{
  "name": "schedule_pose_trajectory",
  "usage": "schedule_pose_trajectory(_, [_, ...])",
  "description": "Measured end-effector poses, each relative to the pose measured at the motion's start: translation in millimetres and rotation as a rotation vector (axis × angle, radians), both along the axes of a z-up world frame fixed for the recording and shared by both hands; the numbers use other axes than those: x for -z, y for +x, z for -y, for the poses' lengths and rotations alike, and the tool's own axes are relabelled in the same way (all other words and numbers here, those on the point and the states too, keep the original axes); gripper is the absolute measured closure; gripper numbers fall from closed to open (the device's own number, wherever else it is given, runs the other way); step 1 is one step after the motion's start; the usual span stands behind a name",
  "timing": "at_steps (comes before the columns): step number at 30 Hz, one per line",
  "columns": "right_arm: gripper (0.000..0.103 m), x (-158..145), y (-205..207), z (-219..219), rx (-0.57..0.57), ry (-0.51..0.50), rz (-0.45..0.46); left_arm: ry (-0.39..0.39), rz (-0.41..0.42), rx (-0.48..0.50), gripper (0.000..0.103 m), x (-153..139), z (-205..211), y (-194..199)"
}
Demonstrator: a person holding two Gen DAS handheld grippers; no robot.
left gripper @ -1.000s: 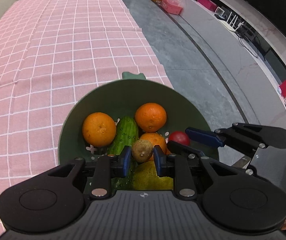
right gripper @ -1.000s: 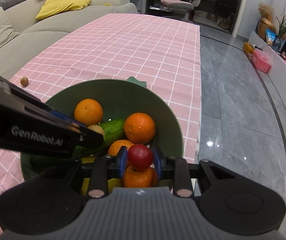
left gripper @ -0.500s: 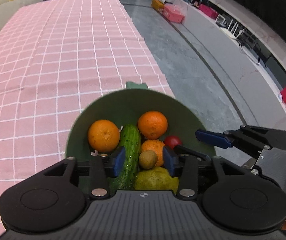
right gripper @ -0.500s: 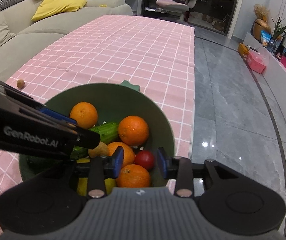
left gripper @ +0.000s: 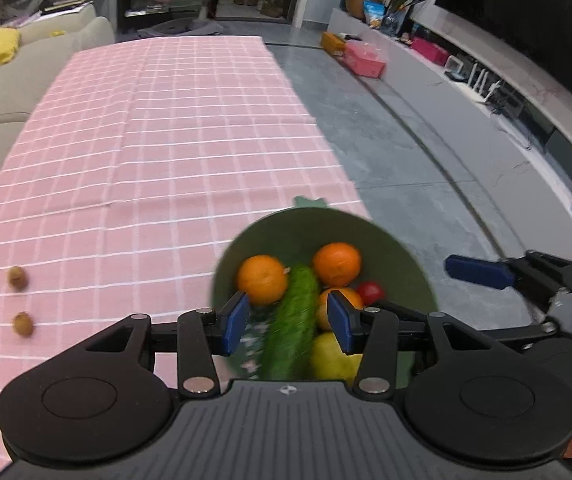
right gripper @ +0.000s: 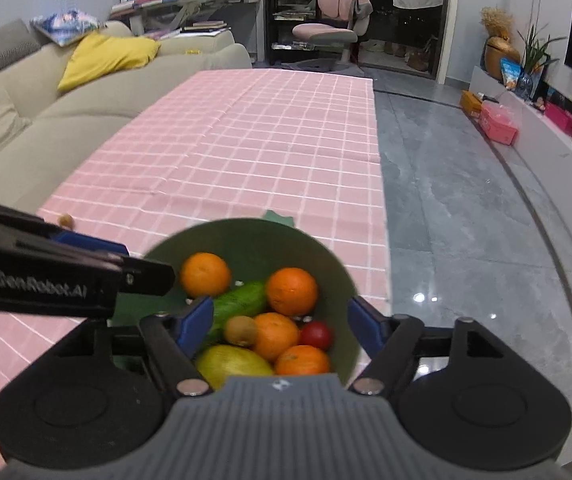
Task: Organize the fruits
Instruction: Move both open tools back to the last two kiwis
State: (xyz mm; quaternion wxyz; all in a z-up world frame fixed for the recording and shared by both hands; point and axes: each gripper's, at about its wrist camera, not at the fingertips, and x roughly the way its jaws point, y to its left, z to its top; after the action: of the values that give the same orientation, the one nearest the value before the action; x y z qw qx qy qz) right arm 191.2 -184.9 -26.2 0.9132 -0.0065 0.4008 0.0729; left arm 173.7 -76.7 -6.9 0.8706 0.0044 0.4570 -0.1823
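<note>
Right gripper [right gripper: 279,320] opening above green bowl [right gripper: 326,264] (nothing between fingers).

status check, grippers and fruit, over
Left gripper open, nothing held. Right gripper opening, nothing between fingers. Fruit sits in green bowl. Two small brown fruits left on tablecloth; nothing in the way.

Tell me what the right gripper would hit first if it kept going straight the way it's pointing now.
Probably the fruit in the green bowl: the right gripper, its jaws opening and empty, points at the orange beside the kiwi. Depth is hard to judge.
</note>
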Motion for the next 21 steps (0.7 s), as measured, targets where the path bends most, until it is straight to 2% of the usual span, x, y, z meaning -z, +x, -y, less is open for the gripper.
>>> schedule_pose_trajectory(3, [0.021,-3.5,-4.3,-10.4,0.001,0.049,-0.012,0.003,0.002,-0.029,0.049,-2.0,-14.3,-5.1])
schedule_pose_trajectory(5, [0.021,-5.0,-6.2,-19.0,-0.008,0.067,-0.016,0.002,0.001,-0.047,0.049,-3.1,-23.7,-7.1])
schedule_pose_trajectory(8, [0.021,-7.2,-7.6,-35.1,-0.035,0.068,-0.016,0.015,0.006,-0.079,0.049,-4.3,-39.8,-12.2])
schedule_pose_trajectory(12, [0.013,-11.4,-8.7,-55.1,-0.063,0.086,-0.014,0.019,0.011,-0.128,0.049,-6.4,-66.4,-17.8])
schedule_pose_trajectory(21, [0.012,-11.1,3.0,-100.4,-0.124,0.103,-0.023,0.032,0.026,-0.261,0.049,-3.7,-129.2,-24.1])
